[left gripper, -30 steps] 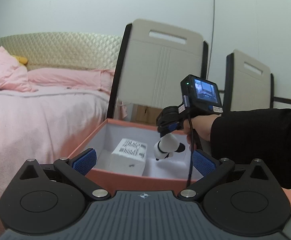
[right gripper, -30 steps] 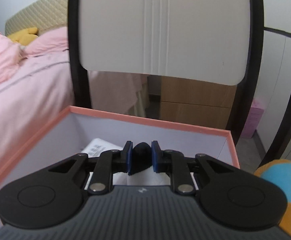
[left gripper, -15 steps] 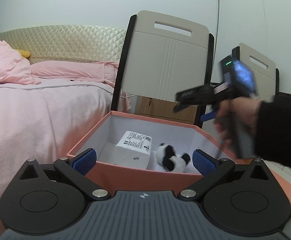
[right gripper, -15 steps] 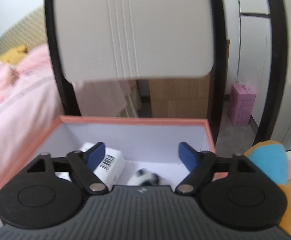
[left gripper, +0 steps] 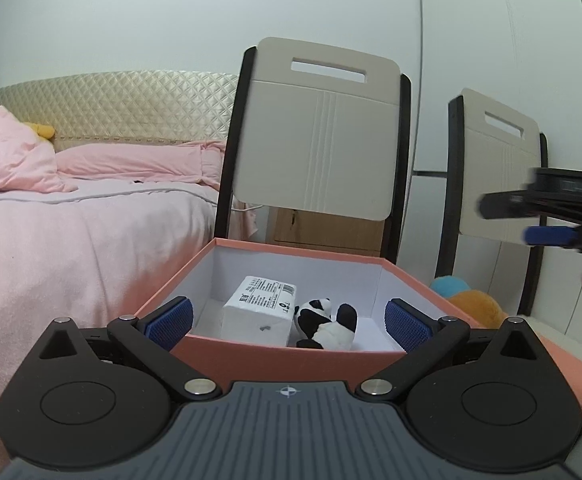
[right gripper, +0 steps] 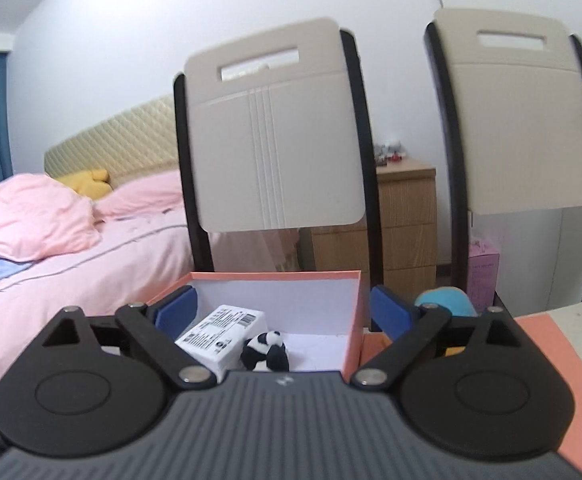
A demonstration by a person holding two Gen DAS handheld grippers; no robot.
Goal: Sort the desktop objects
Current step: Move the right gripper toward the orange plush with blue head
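An open salmon-pink box [left gripper: 275,350] with a white inside holds a white labelled carton [left gripper: 259,306] and a small panda plush [left gripper: 325,322] lying beside it. The same box [right gripper: 353,320], carton [right gripper: 221,334] and panda [right gripper: 265,354] show in the right wrist view. My left gripper [left gripper: 289,320] is open and empty, in front of the box's near wall. My right gripper [right gripper: 285,312] is open and empty, raised above and behind the box; it shows at the right edge of the left wrist view [left gripper: 551,234].
A blue and orange plush [left gripper: 467,298] lies right of the box, also in the right wrist view [right gripper: 445,302]. The box lid [right gripper: 571,360] lies at the right. Two chair backs [left gripper: 319,136] [left gripper: 499,168] stand behind. A pink bed [left gripper: 71,232] is at the left.
My right gripper opened and let the panda plush drop into the box beside the carton, then pulled up and back to the right. My left gripper stayed open.
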